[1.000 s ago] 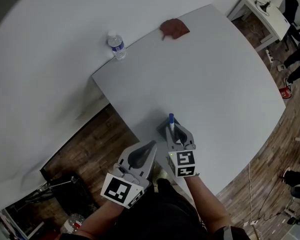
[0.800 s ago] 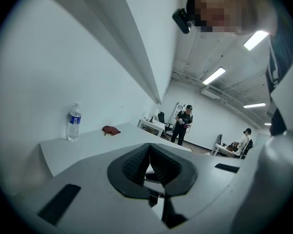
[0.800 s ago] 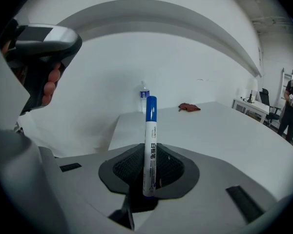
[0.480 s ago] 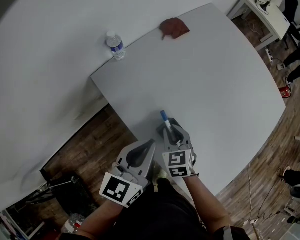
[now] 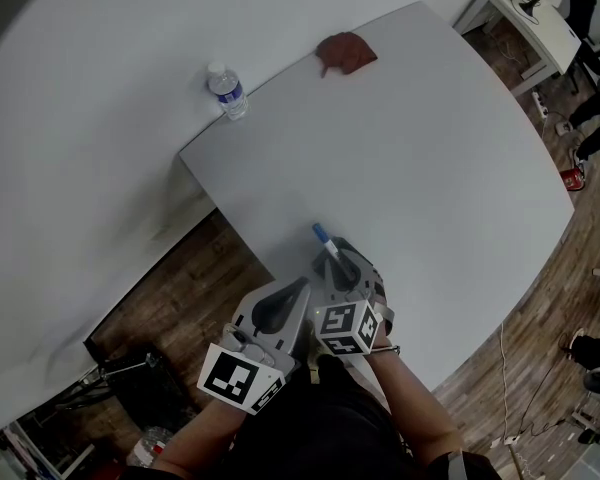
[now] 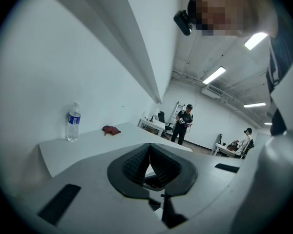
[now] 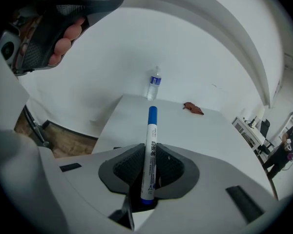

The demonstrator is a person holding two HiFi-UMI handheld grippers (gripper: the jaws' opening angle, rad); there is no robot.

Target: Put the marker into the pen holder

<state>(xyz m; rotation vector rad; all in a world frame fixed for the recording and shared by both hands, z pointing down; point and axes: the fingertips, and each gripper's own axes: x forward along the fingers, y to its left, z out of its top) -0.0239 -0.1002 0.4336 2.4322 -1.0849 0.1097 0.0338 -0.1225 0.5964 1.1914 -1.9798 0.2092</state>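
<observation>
A white marker (image 5: 326, 244) with a blue cap sticks out forward from my right gripper (image 5: 338, 260), which is shut on its barrel above the near-left part of the white table (image 5: 430, 148). In the right gripper view the marker (image 7: 148, 152) stands upright between the dark pads, cap end pointing away from me. My left gripper (image 5: 300, 290) hangs just left of it, off the table's edge; its jaws (image 6: 149, 149) meet at the tips with nothing between them. No pen holder shows in any view.
A water bottle (image 5: 226, 90) stands at the table's far-left corner and a red cloth (image 5: 345, 52) lies on the far edge. A white wall runs behind. A white desk (image 5: 525, 13) and people (image 6: 184, 123) are across the room, over wooden floor.
My right gripper has turned and shifted a little left, swinging the marker's blue cap leftward. The left gripper has hardly moved.
</observation>
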